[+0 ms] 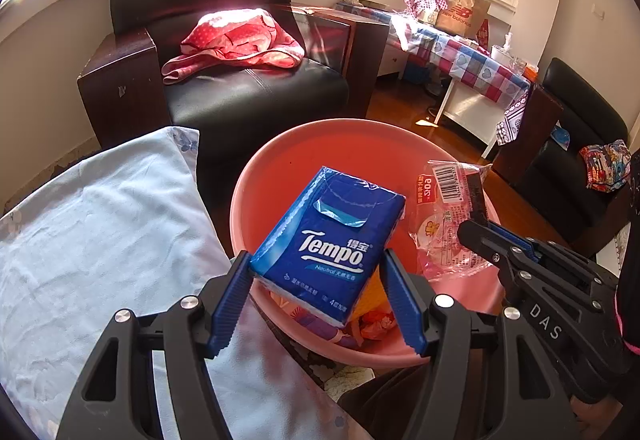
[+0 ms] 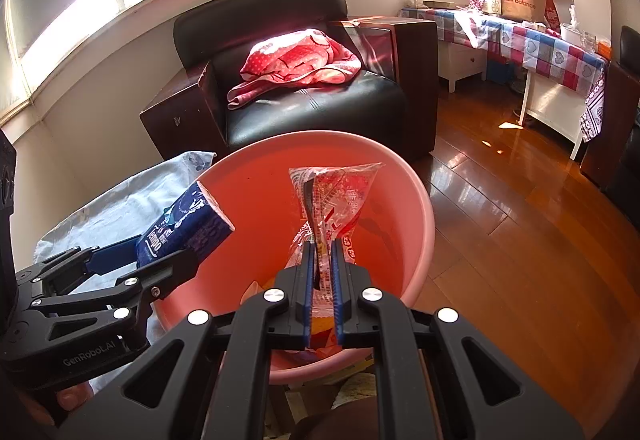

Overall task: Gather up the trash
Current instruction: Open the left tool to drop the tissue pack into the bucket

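Observation:
My left gripper (image 1: 316, 260) is shut on a blue Tempo tissue pack (image 1: 332, 232), which it holds tilted over the near rim of a pink plastic basin (image 1: 280, 156). In the right wrist view the same pack (image 2: 188, 224) juts from the left gripper (image 2: 168, 248) above the basin's (image 2: 424, 208) left side. My right gripper (image 2: 322, 252) is shut on a crumpled clear wrapper with red print (image 2: 336, 192), held upright over the middle of the basin. From the left wrist view that wrapper (image 1: 448, 208) hangs at the right gripper (image 1: 470, 230). Some coloured wrappers (image 1: 372, 320) lie in the basin's bottom.
Behind the basin stands a black leather armchair (image 2: 312, 112) with a red dotted cloth (image 2: 296, 64) on its seat. A pale blue pillow (image 1: 100, 224) lies at the left. At the right, past the wooden floor (image 2: 520, 220), stands a table with a checked cloth (image 2: 540, 44).

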`<act>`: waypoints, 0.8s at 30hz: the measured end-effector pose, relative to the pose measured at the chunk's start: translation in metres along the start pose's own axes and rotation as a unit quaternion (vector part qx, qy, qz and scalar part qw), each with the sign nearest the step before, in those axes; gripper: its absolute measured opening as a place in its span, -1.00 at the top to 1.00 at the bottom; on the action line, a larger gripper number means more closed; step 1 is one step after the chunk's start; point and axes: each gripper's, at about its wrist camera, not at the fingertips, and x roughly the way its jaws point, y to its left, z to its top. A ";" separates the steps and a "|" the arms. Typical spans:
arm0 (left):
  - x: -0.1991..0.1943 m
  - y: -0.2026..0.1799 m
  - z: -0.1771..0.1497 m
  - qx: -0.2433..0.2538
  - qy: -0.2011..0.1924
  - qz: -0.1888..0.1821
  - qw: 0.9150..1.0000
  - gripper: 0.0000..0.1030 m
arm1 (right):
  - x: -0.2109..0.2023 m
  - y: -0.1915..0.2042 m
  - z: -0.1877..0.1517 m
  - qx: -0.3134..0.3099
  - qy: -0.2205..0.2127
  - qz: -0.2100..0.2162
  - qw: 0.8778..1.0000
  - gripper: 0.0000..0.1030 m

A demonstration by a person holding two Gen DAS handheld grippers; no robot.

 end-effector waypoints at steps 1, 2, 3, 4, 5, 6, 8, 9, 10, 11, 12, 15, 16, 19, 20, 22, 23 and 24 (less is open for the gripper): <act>0.001 0.000 0.000 -0.001 0.001 0.000 1.000 -0.25 | 0.001 0.000 0.000 0.000 0.001 -0.001 1.000 0.83; 0.002 -0.001 -0.001 -0.001 0.002 0.000 1.000 -0.25 | 0.001 0.000 -0.001 0.000 0.001 -0.001 1.000 0.83; 0.003 -0.001 -0.001 -0.002 0.002 0.000 1.000 -0.25 | 0.001 0.000 -0.001 0.000 0.002 -0.002 1.000 0.83; 0.003 -0.001 -0.002 -0.002 0.003 0.000 1.000 -0.25 | 0.002 0.000 0.000 0.000 0.003 -0.002 1.000 0.83; 0.003 -0.001 -0.002 -0.002 0.001 0.002 1.000 -0.25 | 0.003 0.000 0.000 0.000 0.004 -0.002 1.000 0.83; 0.004 -0.001 -0.002 -0.001 0.001 0.003 1.000 -0.25 | 0.003 0.000 -0.001 -0.001 0.004 -0.002 1.000 0.83; 0.003 -0.002 -0.002 -0.002 0.001 0.003 1.000 -0.25 | 0.003 0.000 -0.001 -0.002 0.004 -0.002 1.000 0.83; 0.003 -0.002 -0.002 -0.003 0.001 0.003 1.000 -0.25 | 0.003 0.001 -0.001 -0.003 0.004 -0.002 1.000 0.83; 0.004 -0.002 -0.002 -0.004 0.000 0.003 1.000 -0.25 | 0.003 0.001 0.000 -0.004 0.004 -0.002 1.000 0.83; 0.003 -0.002 -0.002 -0.005 0.000 0.003 1.000 -0.25 | 0.003 0.001 0.000 -0.004 0.004 -0.003 1.000 0.83; 0.003 -0.002 -0.002 -0.005 -0.001 0.003 1.000 -0.25 | 0.004 0.002 0.000 -0.005 0.004 -0.003 1.000 0.83; 0.004 -0.003 -0.002 -0.006 -0.002 0.002 1.000 -0.25 | 0.004 0.002 0.001 -0.007 0.004 -0.004 1.000 0.83; 0.004 -0.003 -0.001 -0.006 -0.002 0.001 1.000 -0.25 | 0.004 0.003 0.001 -0.008 0.004 -0.004 1.000 0.83; 0.004 -0.004 -0.001 -0.006 -0.002 0.001 1.000 -0.25 | 0.004 0.003 0.001 -0.008 0.005 -0.004 1.000 0.83; 0.003 -0.004 -0.001 -0.005 -0.005 0.003 1.000 -0.23 | 0.004 0.003 0.001 -0.008 0.005 -0.004 1.000 0.83; 0.003 -0.004 0.000 -0.006 -0.007 0.003 1.000 -0.22 | 0.004 0.003 0.001 -0.008 0.005 -0.004 1.000 0.83; 0.003 -0.003 0.000 -0.007 -0.007 0.003 1.000 -0.22 | 0.005 0.003 0.001 -0.008 0.006 -0.004 1.000 0.83; 0.002 -0.003 0.001 -0.010 -0.008 0.003 1.000 -0.22 | 0.005 0.003 0.001 -0.008 0.006 -0.005 1.000 0.83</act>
